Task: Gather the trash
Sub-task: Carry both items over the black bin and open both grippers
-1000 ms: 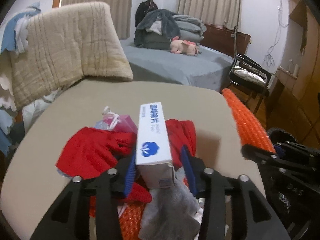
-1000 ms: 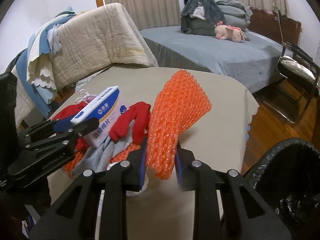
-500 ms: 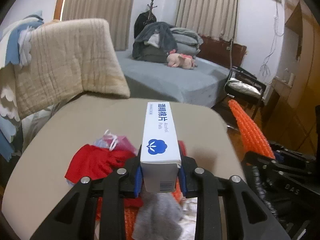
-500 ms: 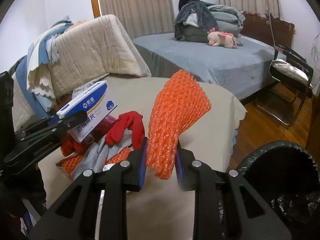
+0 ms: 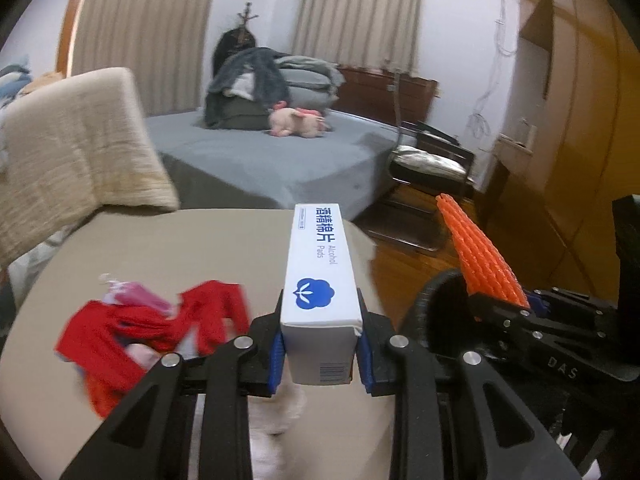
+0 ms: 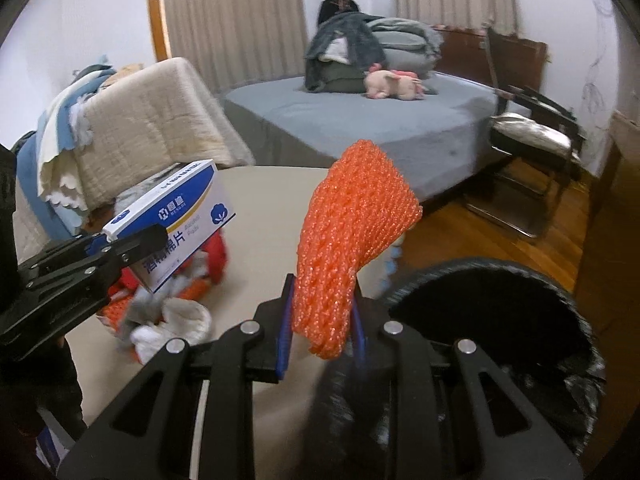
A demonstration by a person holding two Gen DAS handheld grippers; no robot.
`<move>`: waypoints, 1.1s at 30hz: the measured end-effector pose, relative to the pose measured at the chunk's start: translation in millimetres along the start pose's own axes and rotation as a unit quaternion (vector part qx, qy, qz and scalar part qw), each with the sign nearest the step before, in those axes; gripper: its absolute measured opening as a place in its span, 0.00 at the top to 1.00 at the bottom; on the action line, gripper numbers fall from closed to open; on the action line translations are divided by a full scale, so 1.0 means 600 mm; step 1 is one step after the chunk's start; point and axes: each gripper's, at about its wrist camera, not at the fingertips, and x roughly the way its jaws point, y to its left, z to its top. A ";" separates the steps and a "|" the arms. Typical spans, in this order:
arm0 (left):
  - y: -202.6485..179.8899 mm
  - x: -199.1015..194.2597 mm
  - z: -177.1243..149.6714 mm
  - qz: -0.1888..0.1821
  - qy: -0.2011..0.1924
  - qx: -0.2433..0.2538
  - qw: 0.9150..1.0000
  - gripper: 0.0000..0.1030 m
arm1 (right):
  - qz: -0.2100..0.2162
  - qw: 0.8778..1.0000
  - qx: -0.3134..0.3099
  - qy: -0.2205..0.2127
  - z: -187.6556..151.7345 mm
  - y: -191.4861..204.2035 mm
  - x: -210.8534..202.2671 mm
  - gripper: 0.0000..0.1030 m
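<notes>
My left gripper point(image 5: 321, 354) is shut on a white and blue alcohol pads box point(image 5: 320, 280), held lengthwise above the beige table point(image 5: 180, 240). The same box point(image 6: 176, 216) shows at the left of the right wrist view. An orange foam net point(image 6: 348, 248) stands up between the blue pads of my right gripper point(image 6: 320, 336), which is shut on it. That net point(image 5: 480, 256) also appears at the right of the left wrist view. A black-lined trash bin point(image 6: 500, 320) opens just beyond the table's right edge.
A heap of red gloves point(image 5: 152, 328), grey and white cloth and orange netting point(image 6: 160, 312) lies on the table. A folded beige blanket point(image 5: 68, 152) hangs at the left. A grey bed point(image 5: 280, 160) and a chair point(image 6: 532, 140) stand beyond.
My left gripper closed on the box and lifted it off the heap. Both grippers rose and swung right toward the bin, which now fills more of the right wrist view.
</notes>
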 end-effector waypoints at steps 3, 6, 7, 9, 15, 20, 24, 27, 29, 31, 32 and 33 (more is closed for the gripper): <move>-0.041 0.018 -0.003 -0.024 0.010 0.009 1.000 0.72 | -0.024 1.000 0.015 0.007 -0.018 -0.037 -0.012 0.77; -0.077 0.035 -0.009 -0.044 0.020 0.018 0.999 0.72 | -0.047 0.998 0.027 0.013 -0.037 -0.075 -0.022 0.77; -0.087 0.040 -0.011 -0.050 0.023 0.020 0.998 0.72 | -0.054 0.998 0.033 0.017 -0.045 -0.089 -0.024 0.77; -0.116 0.053 -0.015 -0.066 0.030 0.026 0.997 0.72 | -0.066 0.997 0.044 0.024 -0.059 -0.113 -0.028 0.77; -0.185 0.087 -0.020 -0.108 0.045 0.042 0.992 0.72 | -0.102 0.992 0.066 0.044 -0.095 -0.175 -0.031 0.75; -0.227 0.109 -0.027 -0.137 0.055 0.052 0.988 0.58 | -0.133 0.987 0.075 0.054 -0.120 -0.201 -0.040 0.49; -0.230 0.106 -0.032 -0.140 0.056 0.056 0.987 0.47 | -0.152 0.984 0.085 0.046 -0.124 -0.210 -0.048 0.27; -0.208 0.090 -0.031 -0.120 0.047 0.055 0.990 0.38 | -0.155 0.984 0.088 0.028 -0.120 -0.207 -0.054 0.10; -0.187 0.073 -0.031 -0.099 0.036 0.052 0.993 0.26 | -0.143 0.985 0.091 0.017 -0.113 -0.198 -0.055 0.07; -0.158 0.051 -0.030 -0.076 0.026 0.045 0.996 0.20 | -0.127 0.988 0.091 0.009 -0.104 -0.181 -0.052 0.06; -0.143 0.042 -0.029 -0.063 0.021 0.042 0.997 0.19 | -0.119 0.989 0.087 0.006 -0.101 -0.169 -0.051 0.06; -0.126 0.035 -0.029 -0.055 0.018 0.040 0.998 0.18 | -0.112 0.990 0.083 0.003 -0.095 -0.155 -0.047 0.06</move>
